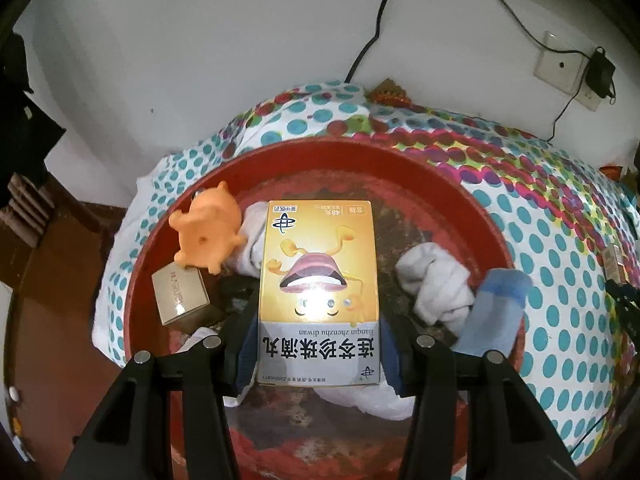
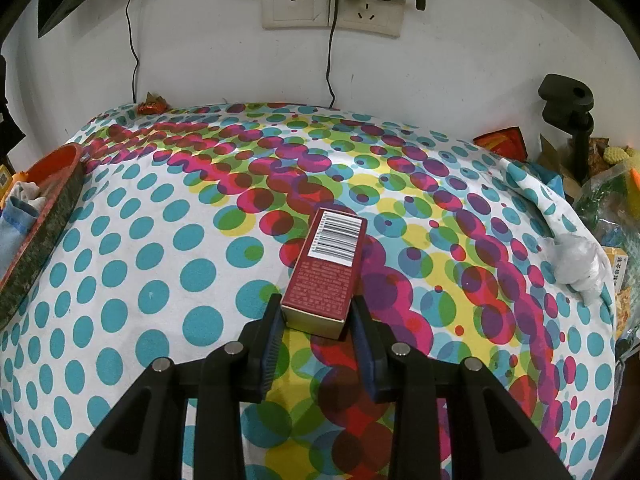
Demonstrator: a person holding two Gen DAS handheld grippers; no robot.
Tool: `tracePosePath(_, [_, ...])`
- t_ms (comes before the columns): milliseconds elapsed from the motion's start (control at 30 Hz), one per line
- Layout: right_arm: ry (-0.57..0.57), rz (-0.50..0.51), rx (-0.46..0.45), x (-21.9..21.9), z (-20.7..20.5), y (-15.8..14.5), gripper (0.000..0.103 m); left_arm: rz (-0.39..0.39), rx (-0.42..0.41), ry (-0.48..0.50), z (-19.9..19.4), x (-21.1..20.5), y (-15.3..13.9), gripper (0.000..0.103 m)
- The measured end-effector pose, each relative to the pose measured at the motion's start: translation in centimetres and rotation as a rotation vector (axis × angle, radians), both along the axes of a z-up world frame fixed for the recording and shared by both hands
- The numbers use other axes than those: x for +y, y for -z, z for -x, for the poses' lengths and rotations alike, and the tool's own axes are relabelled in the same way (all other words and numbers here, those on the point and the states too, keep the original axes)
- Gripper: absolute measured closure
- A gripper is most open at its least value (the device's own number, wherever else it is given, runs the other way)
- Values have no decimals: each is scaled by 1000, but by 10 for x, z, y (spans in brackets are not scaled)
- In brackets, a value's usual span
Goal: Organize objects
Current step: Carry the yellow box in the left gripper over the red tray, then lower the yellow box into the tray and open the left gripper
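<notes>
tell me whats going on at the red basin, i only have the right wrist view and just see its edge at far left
Observer: The left gripper is holding a yellow medicine box over the red basin.
Operator: whats already in there
Observer: An orange toy animal, lying partly on a small tan box.
Operator: any cloth stuff
Observer: A white sock bundle with a blue sock beside it, at the basin's right side.
</notes>
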State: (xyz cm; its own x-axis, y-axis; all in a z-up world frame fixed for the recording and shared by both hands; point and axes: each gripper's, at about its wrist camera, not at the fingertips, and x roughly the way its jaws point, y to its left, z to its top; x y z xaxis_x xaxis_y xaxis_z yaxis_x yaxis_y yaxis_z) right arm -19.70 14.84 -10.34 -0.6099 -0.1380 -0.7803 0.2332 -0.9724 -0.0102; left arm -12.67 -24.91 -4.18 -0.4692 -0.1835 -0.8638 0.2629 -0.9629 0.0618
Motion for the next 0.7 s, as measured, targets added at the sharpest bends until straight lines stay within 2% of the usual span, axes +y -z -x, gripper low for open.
tracePosePath(267, [0,-7,2,-3,-1,0,69,-15,-25,-19,1,-11,18,55])
tracePosePath(567, [0,-26,9,-1,-1,0,69,-27,-23,-8,-3,-14,25,54])
tracePosePath(700, [0,-27,9,0,-1,-1,69,-17,-23,-14,-5,-15,26,45])
